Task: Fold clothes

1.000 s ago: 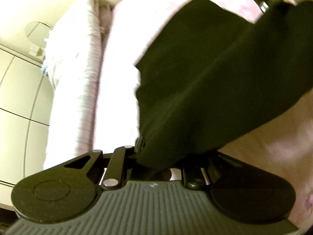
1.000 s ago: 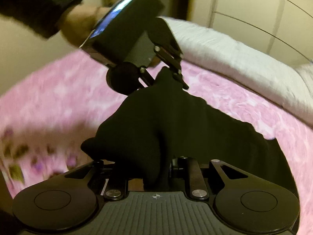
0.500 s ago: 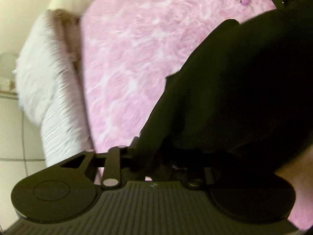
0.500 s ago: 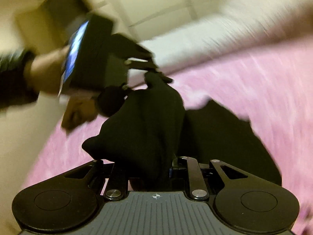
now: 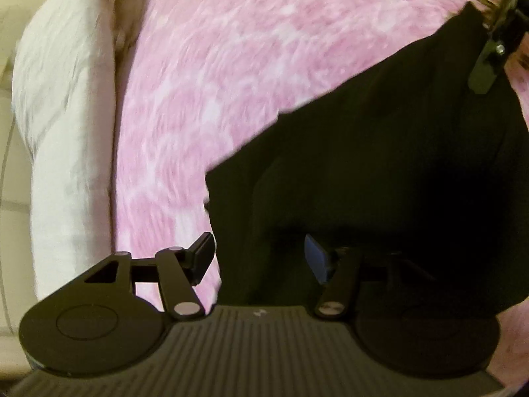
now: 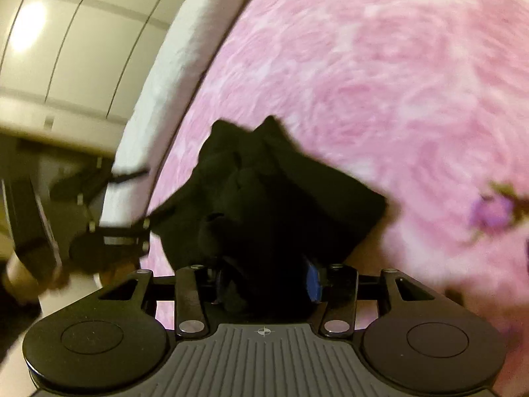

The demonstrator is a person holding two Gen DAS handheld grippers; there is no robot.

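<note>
As both jaws were opening, the step in hand read as the release at the end of a fold. The black garment (image 5: 380,152) lay on the pink bedspread (image 5: 264,66), beside the white bolster (image 5: 66,132) at the bed's edge.

Left gripper (image 5: 261,261): jaws well apart, left pad over the bedspread and clear of the cloth; the garment's near edge sat in the gap. No pinch seen, though the right pad was close to the dark fabric and contact there could not be ruled out.

Right gripper (image 6: 264,284): jaws partly spread, bunched black cloth between them. The blue pad showed at the right of the bundle; whether the pads were still pressing could not be told, cloth and shadow being equally dark. In the left view it appeared at the garment's far corner.

Judgement: fold laid down, release under way. The next move calls for lifting both grippers free without dragging the top layer, then checking that the edges lie flush before regripping for a further fold. Risk: cloth snagging on a pad and pulling the fold open.
</note>
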